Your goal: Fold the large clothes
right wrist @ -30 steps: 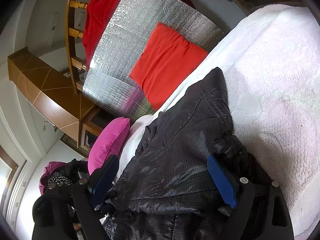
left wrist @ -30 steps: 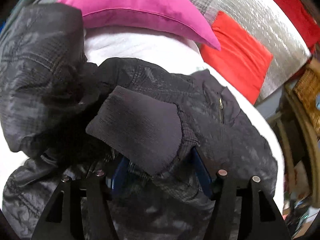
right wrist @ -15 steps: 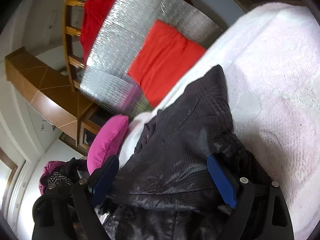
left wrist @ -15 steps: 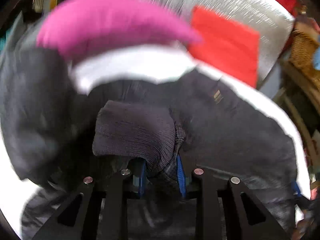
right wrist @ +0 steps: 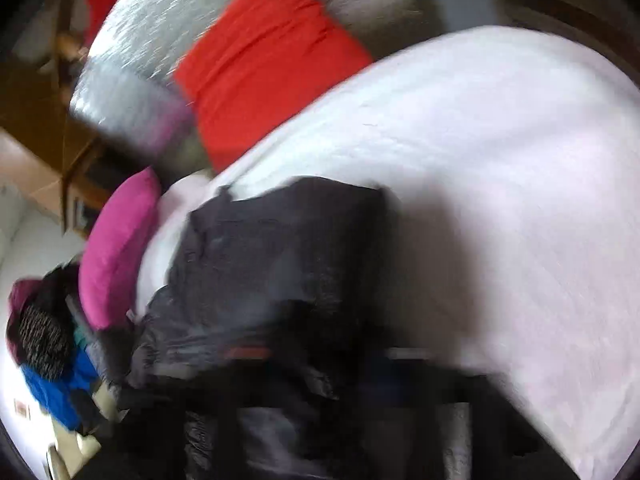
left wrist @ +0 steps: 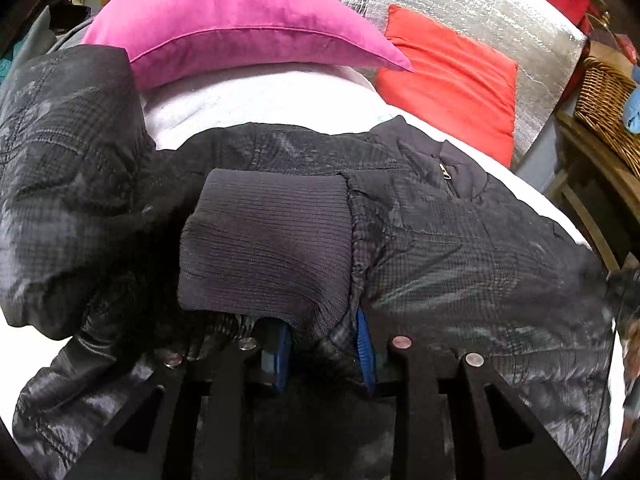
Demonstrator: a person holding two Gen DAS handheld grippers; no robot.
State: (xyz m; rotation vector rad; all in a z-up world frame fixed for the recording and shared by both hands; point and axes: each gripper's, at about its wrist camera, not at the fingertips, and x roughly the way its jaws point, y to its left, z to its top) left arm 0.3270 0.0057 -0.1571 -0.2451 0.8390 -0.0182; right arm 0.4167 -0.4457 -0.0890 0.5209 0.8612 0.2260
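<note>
A large black quilted jacket (left wrist: 460, 240) lies on the white bedspread (left wrist: 260, 100). My left gripper (left wrist: 324, 344) is shut on the jacket's sleeve just behind its ribbed knit cuff (left wrist: 268, 240), which sticks up in front of the camera. The jacket's hood (left wrist: 60, 168) bulges at the left. In the right wrist view the jacket (right wrist: 280, 264) lies on the bedspread (right wrist: 500, 200), strongly blurred. My right gripper sits at the bottom of that view over the jacket's edge; the blur hides its fingers.
A magenta pillow (left wrist: 240, 28) and a red pillow (left wrist: 452, 76) lean against a silver foil headboard (left wrist: 480, 4). A wicker basket (left wrist: 604, 100) stands at the right. A pile of clothes (right wrist: 48, 352) lies beside the bed at the left.
My left gripper closed on the sleeve behind the cuff and lifted it. My right gripper, open a second ago, swung quickly over the jacket; its view turned and blurred.
</note>
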